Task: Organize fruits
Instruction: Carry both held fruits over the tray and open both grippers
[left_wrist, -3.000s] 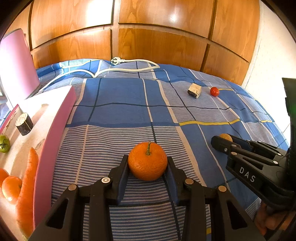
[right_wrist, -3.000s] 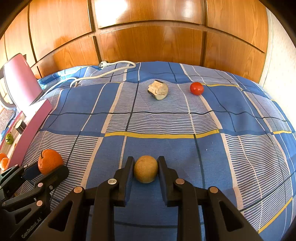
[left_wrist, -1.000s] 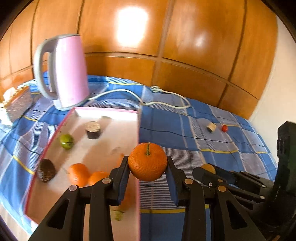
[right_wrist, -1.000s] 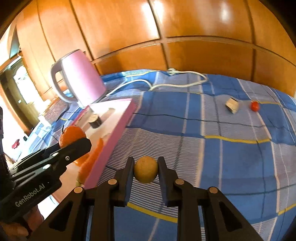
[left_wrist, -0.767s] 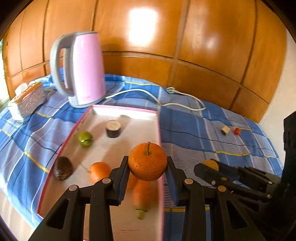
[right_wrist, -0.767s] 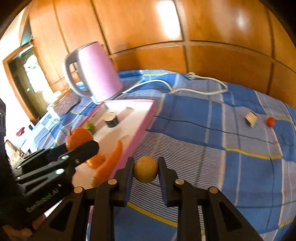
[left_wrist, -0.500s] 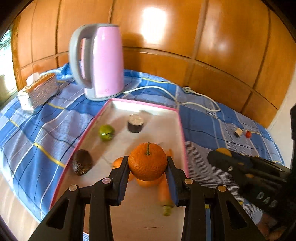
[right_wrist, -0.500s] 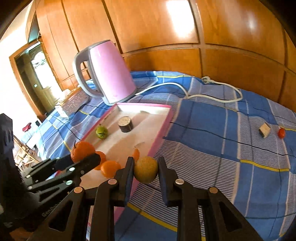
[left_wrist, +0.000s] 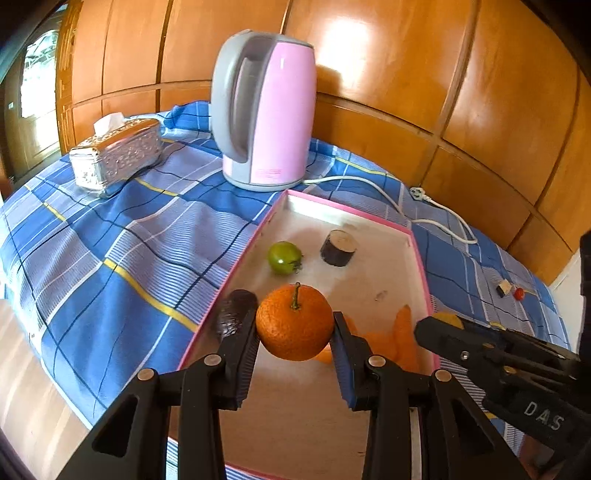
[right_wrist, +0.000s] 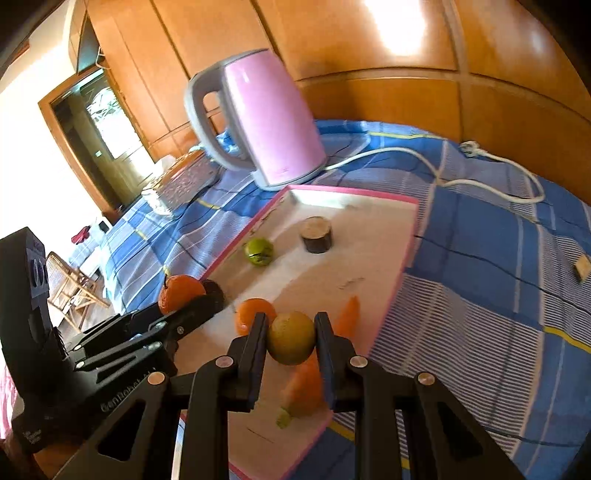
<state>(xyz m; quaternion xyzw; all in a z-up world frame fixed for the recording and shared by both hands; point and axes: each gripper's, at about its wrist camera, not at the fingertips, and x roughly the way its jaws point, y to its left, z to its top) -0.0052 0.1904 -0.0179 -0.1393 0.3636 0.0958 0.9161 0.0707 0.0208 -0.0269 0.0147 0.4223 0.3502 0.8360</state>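
My left gripper (left_wrist: 294, 334) is shut on an orange tangerine (left_wrist: 294, 322) with a green stem, held in the air above the near part of a pink-rimmed tray (left_wrist: 371, 218). My right gripper (right_wrist: 290, 338) is shut on a yellow-green round fruit (right_wrist: 291, 337), above the tray's near right part (right_wrist: 406, 254). In the tray lie a green tomato (left_wrist: 283, 257), a dark cut cylinder (left_wrist: 337, 248), a dark avocado (left_wrist: 236, 312), an orange (right_wrist: 249, 312) and a carrot (right_wrist: 304, 384). The left gripper with its tangerine (right_wrist: 177, 291) also shows in the right wrist view.
A pink kettle (left_wrist: 264, 110) with a white cord (left_wrist: 436, 206) stands behind the tray on a blue checked cloth (left_wrist: 110, 240). A silver tissue box (left_wrist: 116, 157) sits at the left. A small red tomato (left_wrist: 519, 293) and a cut chunk (left_wrist: 503, 288) lie far right.
Both grippers have carried their fruits up off the cloth and leftward to above the tray. The tray, kettle and tissue box have come into full view.
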